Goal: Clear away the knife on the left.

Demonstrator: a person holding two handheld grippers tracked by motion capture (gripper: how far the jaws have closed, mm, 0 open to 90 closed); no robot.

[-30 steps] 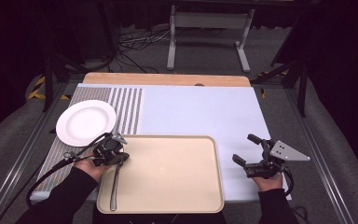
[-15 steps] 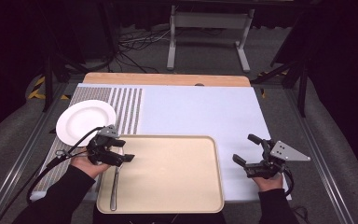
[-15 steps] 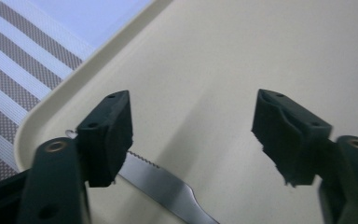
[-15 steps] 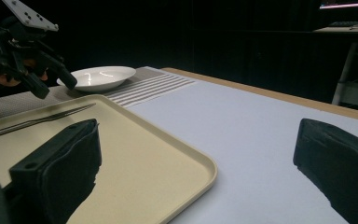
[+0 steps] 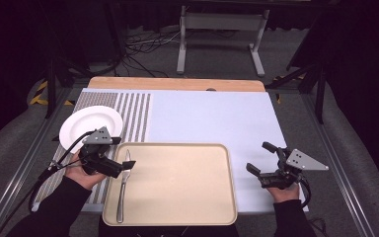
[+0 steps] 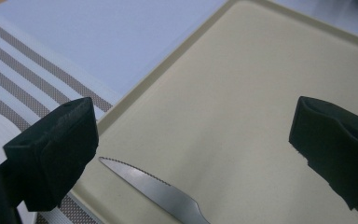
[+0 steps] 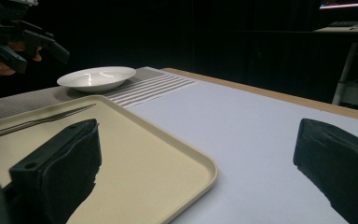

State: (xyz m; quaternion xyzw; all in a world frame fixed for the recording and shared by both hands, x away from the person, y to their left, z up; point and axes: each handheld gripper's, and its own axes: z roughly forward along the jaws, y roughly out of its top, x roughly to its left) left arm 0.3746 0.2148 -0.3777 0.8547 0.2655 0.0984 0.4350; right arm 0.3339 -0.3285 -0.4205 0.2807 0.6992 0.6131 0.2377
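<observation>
The left hand-held gripper (image 5: 123, 167) hangs over the left edge of the beige tray (image 5: 177, 217), its jaws spread wide and holding nothing; they have just been opening, and no thing sits between them. The knife (image 5: 122, 190) lies flat in the tray directly beneath and slightly toward the person from this hand-held gripper, running along the tray's left side with its blade end nearest the jaws and its handle pointing back toward the person. In the left gripper view the serrated blade (image 6: 144, 184) rests on the tray floor (image 6: 242, 107) below the gap between the jaws, closer to the jaw at the left of that view, clear of both pads. The tray holds the knife and nothing else that can be seen. A white plate (image 5: 86, 126) sits on the striped placemat (image 5: 133, 113) just beyond and to the outer side of the left hand-held gripper; in the right gripper view the plate (image 7: 95, 77) looks bare. The right hand-held gripper (image 5: 260, 162) rests low over the pale worktop (image 5: 212, 113) off the tray's right edge, well apart from the knife, jaws likewise wide apart and gripping nothing, pointing across the tray (image 7: 168, 163) toward the left one (image 7: 21, 39).
</observation>
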